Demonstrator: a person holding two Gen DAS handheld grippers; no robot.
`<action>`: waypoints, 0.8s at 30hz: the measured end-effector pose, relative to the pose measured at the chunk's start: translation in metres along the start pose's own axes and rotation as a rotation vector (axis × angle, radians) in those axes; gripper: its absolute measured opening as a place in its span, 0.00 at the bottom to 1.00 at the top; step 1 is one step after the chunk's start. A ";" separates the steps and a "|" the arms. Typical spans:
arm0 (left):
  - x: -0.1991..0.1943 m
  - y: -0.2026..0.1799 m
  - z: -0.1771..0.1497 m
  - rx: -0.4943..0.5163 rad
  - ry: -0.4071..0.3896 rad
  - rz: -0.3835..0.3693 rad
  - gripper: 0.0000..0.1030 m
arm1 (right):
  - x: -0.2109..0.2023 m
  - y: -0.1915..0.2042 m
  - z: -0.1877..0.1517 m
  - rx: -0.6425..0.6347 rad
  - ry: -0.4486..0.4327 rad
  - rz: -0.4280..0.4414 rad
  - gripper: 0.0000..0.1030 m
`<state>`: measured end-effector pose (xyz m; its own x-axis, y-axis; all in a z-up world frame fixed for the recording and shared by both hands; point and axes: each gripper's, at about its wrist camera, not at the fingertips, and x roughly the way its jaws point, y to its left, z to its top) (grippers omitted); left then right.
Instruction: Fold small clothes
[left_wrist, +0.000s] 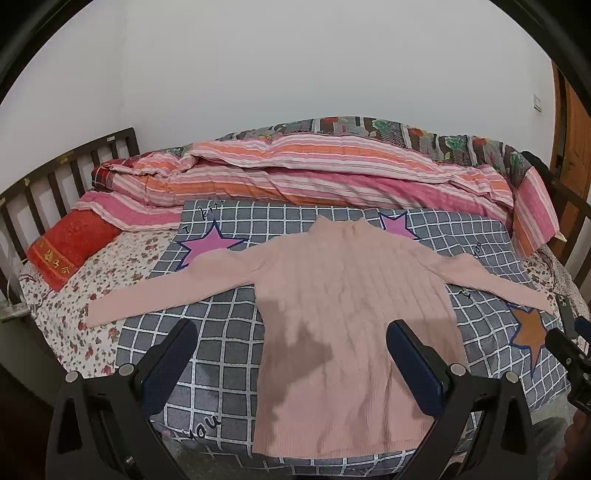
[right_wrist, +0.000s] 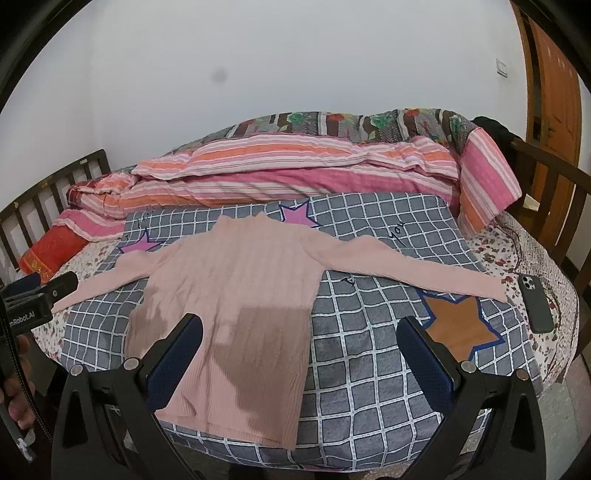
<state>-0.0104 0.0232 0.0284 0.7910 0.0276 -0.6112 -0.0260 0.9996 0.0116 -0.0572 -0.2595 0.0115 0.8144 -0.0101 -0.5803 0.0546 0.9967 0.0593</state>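
Observation:
A pink ribbed sweater (left_wrist: 343, 317) (right_wrist: 236, 295) lies flat, front up, on a grey checked cloth (left_wrist: 221, 332) (right_wrist: 369, 369) with star patches. Both sleeves are spread out sideways and the collar points to the far side. My left gripper (left_wrist: 291, 332) hovers open above the sweater's lower left part, with nothing between its fingers. My right gripper (right_wrist: 301, 328) hovers open above the lower right hem edge, also holding nothing. The right gripper's body (left_wrist: 569, 354) shows at the right edge of the left wrist view; the left gripper's body (right_wrist: 33, 299) shows at the left edge of the right wrist view.
The cloth covers a bed with a floral sheet (left_wrist: 74, 317). A rolled pink striped quilt (left_wrist: 295, 173) (right_wrist: 295, 170) lies behind the sweater. A red pillow (left_wrist: 70, 247) sits far left, a dark phone (right_wrist: 535, 302) at the right. A wooden bed rail (left_wrist: 55, 181) and a door (right_wrist: 550, 92) border the bed.

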 end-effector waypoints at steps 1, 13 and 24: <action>0.000 0.000 0.000 -0.001 0.003 0.001 1.00 | 0.000 0.000 0.000 -0.002 0.001 0.002 1.00; 0.015 -0.001 0.009 -0.002 0.011 -0.014 1.00 | 0.012 -0.002 0.010 -0.003 0.022 0.007 1.00; 0.054 0.005 0.017 -0.032 0.044 -0.021 1.00 | 0.046 -0.005 0.024 0.004 0.032 0.038 1.00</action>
<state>0.0421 0.0300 0.0087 0.7638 0.0059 -0.6454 -0.0302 0.9992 -0.0266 -0.0065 -0.2668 0.0042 0.7967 0.0300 -0.6036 0.0267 0.9960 0.0847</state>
